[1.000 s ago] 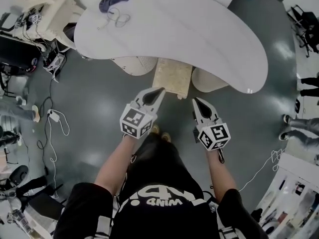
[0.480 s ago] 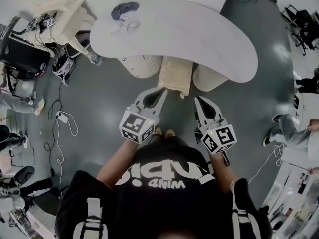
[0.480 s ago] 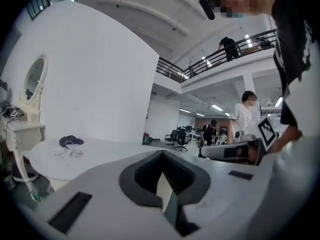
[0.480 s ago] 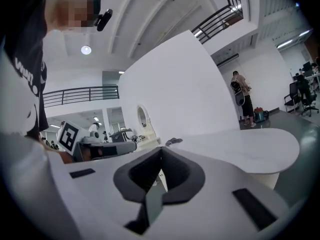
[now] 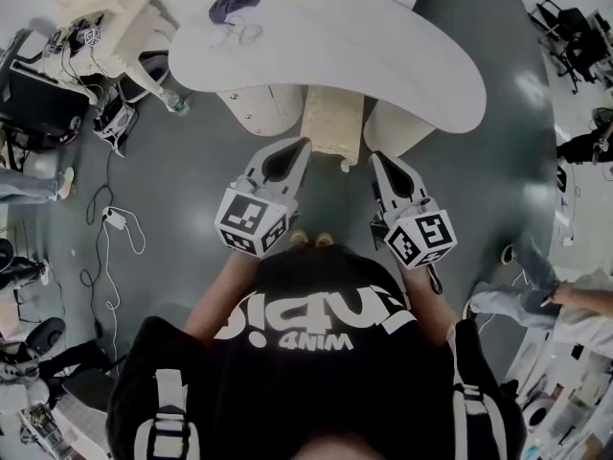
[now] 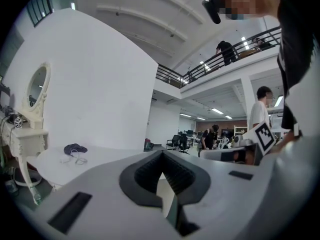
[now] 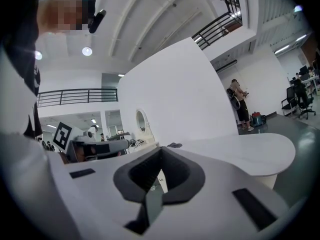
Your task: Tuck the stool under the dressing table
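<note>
Beige stool: head view, tucked under the white table, near end showing.
Left gripper, right gripper: lifted clear since a second ago; tuck looks finished.
Left gripper view: jaws clenched, empty.
Right gripper view: jaws clenched, empty.

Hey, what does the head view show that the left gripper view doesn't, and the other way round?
Head view only: the stool seen plainly, partly under the tabletop between two pedestals, and cables on the floor. Left gripper view only: the face of the oval mirror and a balcony with people overhead. Both: the white dressing table, the dark bundle with a cord lying on it, and the left gripper, its fingers together and empty.
</note>
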Action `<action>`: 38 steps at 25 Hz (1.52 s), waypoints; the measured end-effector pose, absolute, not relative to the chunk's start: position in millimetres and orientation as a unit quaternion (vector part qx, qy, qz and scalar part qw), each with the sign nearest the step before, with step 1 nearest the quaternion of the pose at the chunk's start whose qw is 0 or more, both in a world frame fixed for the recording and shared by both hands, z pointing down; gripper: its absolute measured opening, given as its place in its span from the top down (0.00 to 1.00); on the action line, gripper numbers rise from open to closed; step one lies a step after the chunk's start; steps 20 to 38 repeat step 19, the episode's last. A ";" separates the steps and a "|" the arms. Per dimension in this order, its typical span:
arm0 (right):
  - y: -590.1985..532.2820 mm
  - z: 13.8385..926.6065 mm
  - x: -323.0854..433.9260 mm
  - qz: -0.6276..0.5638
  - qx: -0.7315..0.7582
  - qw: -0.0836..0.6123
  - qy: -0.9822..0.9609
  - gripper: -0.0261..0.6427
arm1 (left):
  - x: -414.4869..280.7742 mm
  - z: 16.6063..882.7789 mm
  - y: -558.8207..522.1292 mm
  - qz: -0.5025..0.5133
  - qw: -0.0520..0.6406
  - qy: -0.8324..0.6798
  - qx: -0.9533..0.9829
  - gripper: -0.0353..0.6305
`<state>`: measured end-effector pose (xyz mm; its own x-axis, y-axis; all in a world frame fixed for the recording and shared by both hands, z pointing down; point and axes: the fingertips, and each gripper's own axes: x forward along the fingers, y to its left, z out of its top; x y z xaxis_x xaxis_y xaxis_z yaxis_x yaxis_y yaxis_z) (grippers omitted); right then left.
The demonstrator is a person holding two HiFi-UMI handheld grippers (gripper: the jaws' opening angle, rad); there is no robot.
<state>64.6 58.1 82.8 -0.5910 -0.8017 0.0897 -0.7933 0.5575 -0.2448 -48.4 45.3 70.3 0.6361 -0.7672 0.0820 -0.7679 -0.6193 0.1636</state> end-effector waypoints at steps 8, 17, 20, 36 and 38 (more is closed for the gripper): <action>69.8 90.0 63.7 -0.132 -0.456 0.011 0.880 0.93 | -56.0 74.3 58.5 0.004 0.094 -0.432 0.897 0.94; 75.2 98.5 61.0 -0.142 -0.457 0.003 0.878 0.93 | -61.4 80.9 59.9 0.010 0.100 -0.432 0.896 0.94; 78.0 98.0 62.3 -0.142 -0.458 0.002 0.877 0.93 | -61.6 80.3 62.6 0.011 0.101 -0.433 0.896 0.94; 78.0 98.0 62.3 -0.142 -0.458 0.002 0.877 0.93 | -61.6 80.3 62.6 0.011 0.101 -0.433 0.896 0.94; 78.0 98.0 62.3 -0.142 -0.458 0.002 0.877 0.93 | -61.6 80.3 62.6 0.011 0.101 -0.433 0.896 0.94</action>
